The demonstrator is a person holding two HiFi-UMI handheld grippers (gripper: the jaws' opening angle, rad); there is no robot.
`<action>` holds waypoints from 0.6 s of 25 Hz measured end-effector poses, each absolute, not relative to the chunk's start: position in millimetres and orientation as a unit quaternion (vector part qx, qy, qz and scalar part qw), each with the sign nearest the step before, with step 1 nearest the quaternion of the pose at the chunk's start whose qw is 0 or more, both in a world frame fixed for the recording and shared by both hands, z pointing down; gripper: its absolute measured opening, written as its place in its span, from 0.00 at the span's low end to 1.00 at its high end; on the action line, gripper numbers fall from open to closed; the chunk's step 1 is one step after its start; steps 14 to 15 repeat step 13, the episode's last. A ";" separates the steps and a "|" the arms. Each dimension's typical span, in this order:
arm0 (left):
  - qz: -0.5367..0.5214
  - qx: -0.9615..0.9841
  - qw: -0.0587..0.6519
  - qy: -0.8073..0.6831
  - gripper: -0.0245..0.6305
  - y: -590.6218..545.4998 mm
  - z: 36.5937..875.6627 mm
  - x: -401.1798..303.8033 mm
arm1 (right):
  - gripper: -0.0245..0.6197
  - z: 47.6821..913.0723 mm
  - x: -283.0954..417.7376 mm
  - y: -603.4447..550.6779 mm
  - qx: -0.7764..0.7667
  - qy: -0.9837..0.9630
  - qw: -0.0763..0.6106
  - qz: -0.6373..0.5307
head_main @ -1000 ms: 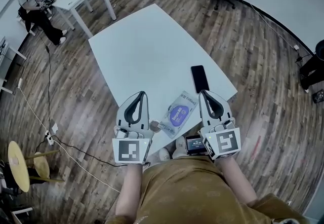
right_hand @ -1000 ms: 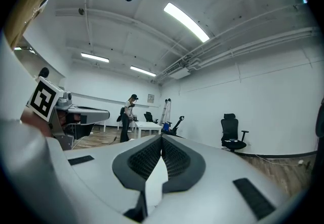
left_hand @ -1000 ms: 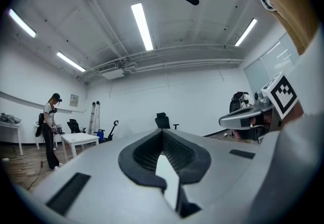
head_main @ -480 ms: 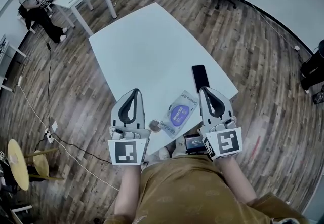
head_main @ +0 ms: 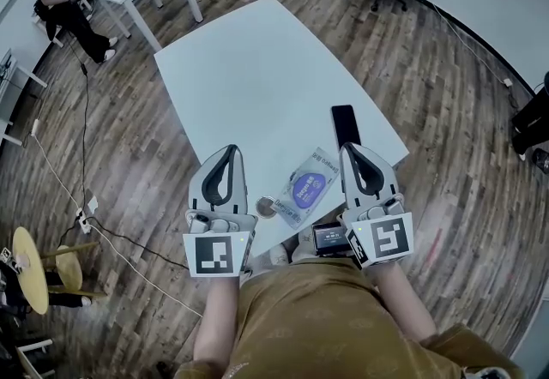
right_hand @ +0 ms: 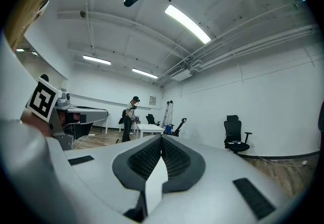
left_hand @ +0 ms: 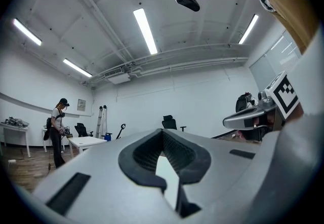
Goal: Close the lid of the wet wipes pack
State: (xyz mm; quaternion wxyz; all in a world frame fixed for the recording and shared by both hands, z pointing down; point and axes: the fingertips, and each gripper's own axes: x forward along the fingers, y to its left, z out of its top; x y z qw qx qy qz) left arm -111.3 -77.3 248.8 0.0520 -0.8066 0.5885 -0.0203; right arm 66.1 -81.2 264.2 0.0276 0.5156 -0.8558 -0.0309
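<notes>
A push on the lid (head_main: 266, 207), which seemed to stand open at the near end of the wet wipes pack (head_main: 304, 189), could have slid the light pack off the table (head_main: 249, 69), since nothing pinned it and it lay close to the near edge, low and centre in the head view. The left gripper (head_main: 229, 151) and the right gripper (head_main: 351, 150) flanked the pack without touching it. Both had their jaws pressed together and empty.

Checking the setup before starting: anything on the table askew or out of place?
The purple-labelled wet wipes pack lies askew by the white table's near edge, its round lid seemingly flipped open towards the edge.
</notes>
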 end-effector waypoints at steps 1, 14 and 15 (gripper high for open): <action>-0.019 -0.807 0.052 0.588 0.05 -77.6 248.5 -111.5 | 0.05 263.6 65.1 -81.1 0.515 -0.856 0.028 -0.030; -0.016 -0.811 0.053 0.582 0.05 -75.1 248.8 -99.5 | 0.05 266.5 75.2 -79.0 0.515 -0.856 0.029 -0.025; -0.016 -0.811 0.053 0.582 0.05 -75.1 248.8 -99.5 | 0.05 266.5 75.2 -79.0 0.515 -0.856 0.029 -0.025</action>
